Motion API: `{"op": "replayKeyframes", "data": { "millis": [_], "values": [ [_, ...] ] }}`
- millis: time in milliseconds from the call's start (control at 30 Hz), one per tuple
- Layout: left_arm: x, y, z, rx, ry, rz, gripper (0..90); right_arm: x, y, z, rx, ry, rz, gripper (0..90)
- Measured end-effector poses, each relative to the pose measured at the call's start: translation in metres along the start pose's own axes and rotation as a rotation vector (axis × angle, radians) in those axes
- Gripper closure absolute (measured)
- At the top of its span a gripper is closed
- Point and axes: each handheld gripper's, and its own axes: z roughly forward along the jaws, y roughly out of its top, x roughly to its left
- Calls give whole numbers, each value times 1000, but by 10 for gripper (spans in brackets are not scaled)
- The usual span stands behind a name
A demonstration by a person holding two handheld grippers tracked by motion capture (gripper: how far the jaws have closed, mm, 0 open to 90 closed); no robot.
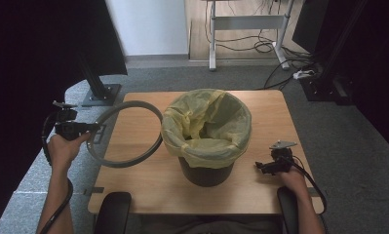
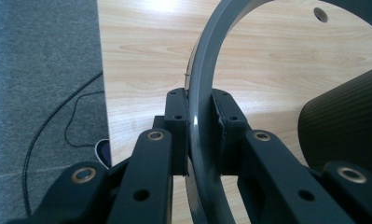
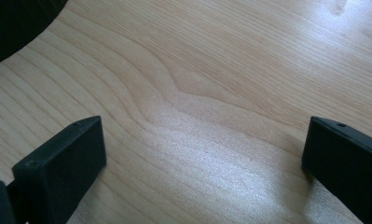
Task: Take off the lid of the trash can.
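Grey ring (image 2: 200, 116), cropped above, clamped in left hand-held gripper (image 2: 200, 135).

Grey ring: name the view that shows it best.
High view: the whole grey ring shows beside the bin. The left gripper view gives its arc, clamped between the fingers. The right gripper view gives table.

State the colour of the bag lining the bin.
Pale yellow; the bag shows best in the high view, folded over the bin's rim.

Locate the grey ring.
High view, table's left half: the grey ring is clamped in the left gripper, just left of the bin.
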Motion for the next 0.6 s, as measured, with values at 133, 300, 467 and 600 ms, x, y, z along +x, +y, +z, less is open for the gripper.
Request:
{"op": "replayKeyframes", "data": {
  "millis": [133,300,467,600],
  "values": [
    [0,-7,12,3,-2,2,786,0,0,0,0,0,0,0],
    [0,-14,28,7,-9,3,786,0,0,0,0,0,0,0],
    [0,-20,40,10,-9,8,786,0,0,0,0,0,0,0],
    [1,-25,50,4,-1,12,786,0,0,0,0,0,0,0]
  ]
}}
